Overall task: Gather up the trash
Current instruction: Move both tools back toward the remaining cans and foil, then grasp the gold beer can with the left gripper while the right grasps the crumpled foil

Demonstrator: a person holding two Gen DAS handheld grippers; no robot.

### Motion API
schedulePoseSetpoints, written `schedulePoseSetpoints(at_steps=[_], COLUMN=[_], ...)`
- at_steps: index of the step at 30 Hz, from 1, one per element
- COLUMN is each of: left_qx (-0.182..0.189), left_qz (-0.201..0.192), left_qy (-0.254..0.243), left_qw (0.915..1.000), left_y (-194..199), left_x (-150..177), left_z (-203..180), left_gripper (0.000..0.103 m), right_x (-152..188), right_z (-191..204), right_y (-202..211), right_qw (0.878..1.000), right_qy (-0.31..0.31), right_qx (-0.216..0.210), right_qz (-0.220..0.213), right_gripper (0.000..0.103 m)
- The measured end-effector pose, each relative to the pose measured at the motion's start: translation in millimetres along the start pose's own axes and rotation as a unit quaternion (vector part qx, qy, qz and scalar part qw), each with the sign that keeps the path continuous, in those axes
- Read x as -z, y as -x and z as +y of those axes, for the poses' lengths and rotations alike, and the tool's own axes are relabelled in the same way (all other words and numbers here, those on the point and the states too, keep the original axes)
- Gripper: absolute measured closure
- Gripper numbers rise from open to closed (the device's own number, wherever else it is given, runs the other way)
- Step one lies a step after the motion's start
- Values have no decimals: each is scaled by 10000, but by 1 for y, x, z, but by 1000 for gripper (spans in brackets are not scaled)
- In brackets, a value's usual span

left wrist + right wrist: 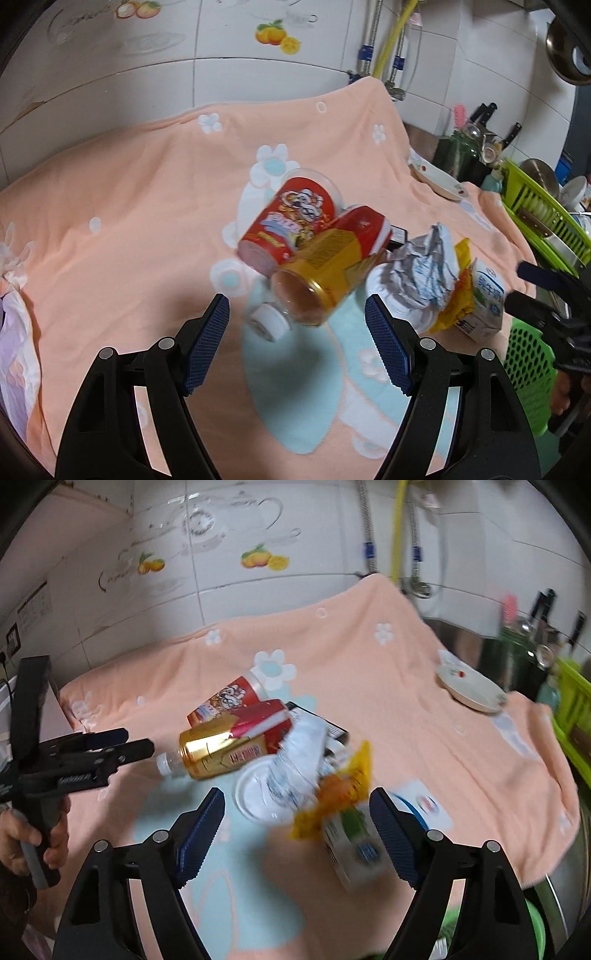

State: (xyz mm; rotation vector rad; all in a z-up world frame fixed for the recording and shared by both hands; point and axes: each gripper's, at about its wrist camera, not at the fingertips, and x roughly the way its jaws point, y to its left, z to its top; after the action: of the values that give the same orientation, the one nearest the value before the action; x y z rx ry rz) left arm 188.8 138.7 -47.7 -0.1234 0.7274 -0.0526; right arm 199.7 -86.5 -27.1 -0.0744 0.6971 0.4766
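A heap of trash lies on the peach flowered cloth (147, 206). It holds a red snack cup (288, 221), a gold and red can (325, 273), a clear bottle with a white cap (267, 319), crumpled paper (424, 266) on a white lid (406, 310), a yellow wrapper (461, 291) and a milk carton (484, 299). My left gripper (297, 321) is open, just short of the can and bottle cap. My right gripper (297, 819) is open, with the yellow wrapper (340, 786) and milk carton (354, 845) between its fingers, nothing gripped.
A green mesh basket (524, 362) sits below the cloth's right edge. A white plate (439, 181) lies at the far right of the cloth. A green dish rack (546, 214) with dishes and knives stands to the right. A tiled wall (258, 81) backs the counter.
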Motion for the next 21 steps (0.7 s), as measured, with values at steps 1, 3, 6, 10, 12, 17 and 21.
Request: schedulePoseSetpoints(at_steps=[1, 3, 6, 10, 12, 17, 21], left_qx=[1, -6, 39, 97, 129, 172, 238], left_qz=[3, -2, 0, 8, 23, 103, 252], left_qy=[-5, -30, -93, -285, -384, -612, -750], left_qw=[10000, 10000, 9999, 9995, 9992, 9979, 9966], left_y=[-1, -3, -6, -12, -15, -26, -38], left_x=[-1, -3, -7, -13, -16, -22, -24], left_z=[2, 4, 6, 2, -1, -9, -14], left_gripper=[28, 28, 28, 28, 28, 28, 28], right_x=[-4, -12, -19, -21, -22, -23, -22], right_z=[2, 5, 8, 3, 1, 0, -3], right_y=[-7, -23, -49, -74, -85, -103, -110], right_qw=[10000, 9999, 9992, 9979, 9968, 9950, 9935], right_qy=[27, 72, 101, -55, -120, -60, 24], right_qx=[-4, -10, 63, 126, 150, 334, 487], right_qz=[39, 151, 382, 638, 773, 941, 1029], right_gripper=[25, 26, 29, 32, 34, 35, 54])
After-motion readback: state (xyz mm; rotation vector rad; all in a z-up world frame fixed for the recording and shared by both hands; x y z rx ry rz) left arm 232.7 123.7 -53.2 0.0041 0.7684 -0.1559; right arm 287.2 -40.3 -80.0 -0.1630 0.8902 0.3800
